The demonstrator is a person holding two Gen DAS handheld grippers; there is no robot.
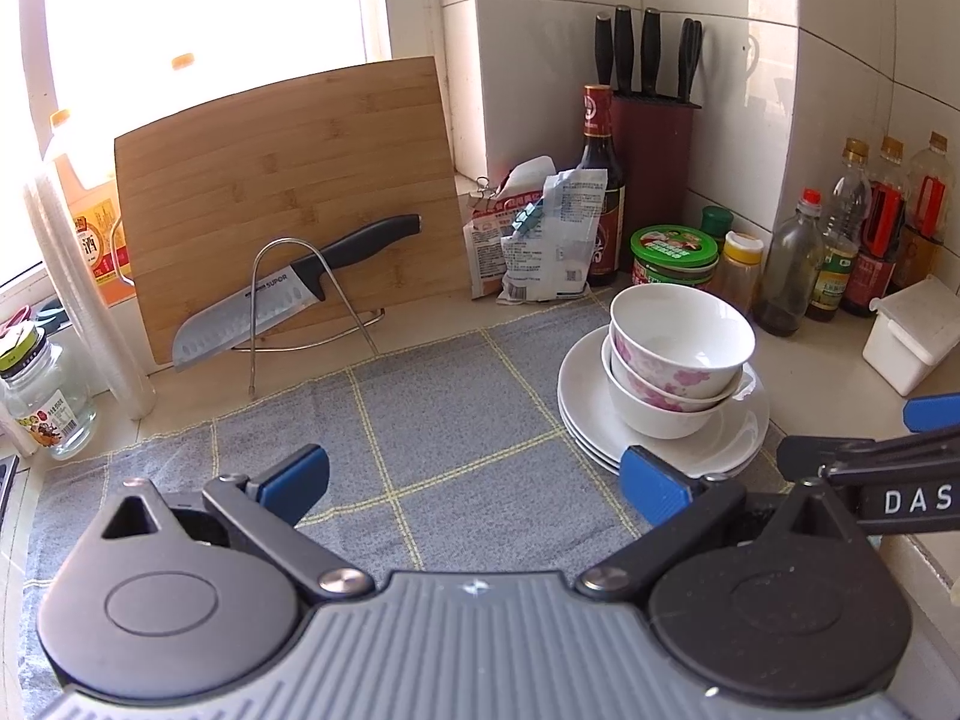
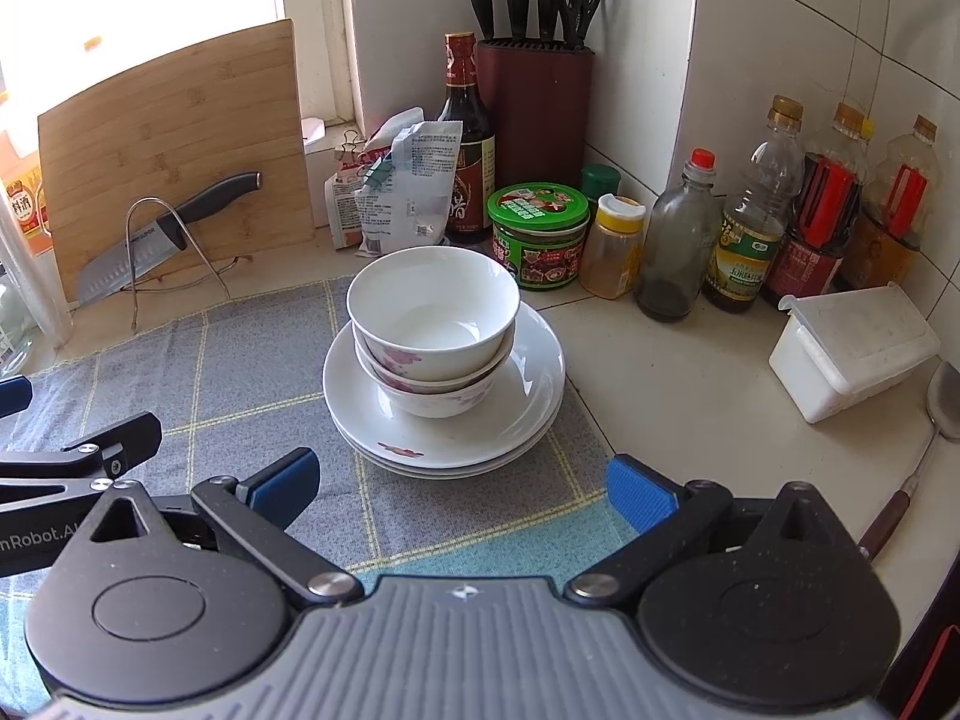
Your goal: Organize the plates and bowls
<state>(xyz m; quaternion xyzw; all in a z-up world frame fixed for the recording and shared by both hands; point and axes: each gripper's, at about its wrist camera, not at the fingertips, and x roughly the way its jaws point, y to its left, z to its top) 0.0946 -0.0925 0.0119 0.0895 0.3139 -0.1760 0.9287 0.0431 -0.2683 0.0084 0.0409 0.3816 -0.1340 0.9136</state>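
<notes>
On the grey checked cloth (image 2: 240, 372) covering the desk (image 2: 690, 372), the left hand-held gripper (image 1: 474, 483) hovers with jaws spread, empty; the dish stack lies ahead to its right. The right hand-held gripper (image 2: 459, 489), likewise spread and empty, faces the stack straight on and looks nearer. Three nested bowls (image 2: 433, 324) sit on what seem three stacked plates (image 2: 528, 396).

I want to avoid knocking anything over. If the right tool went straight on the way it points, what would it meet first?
Most likely the stack of plates with the bowls nested on it, directly ahead of the open right tool; only grey cloth lies between. Depth is uncertain.
</notes>
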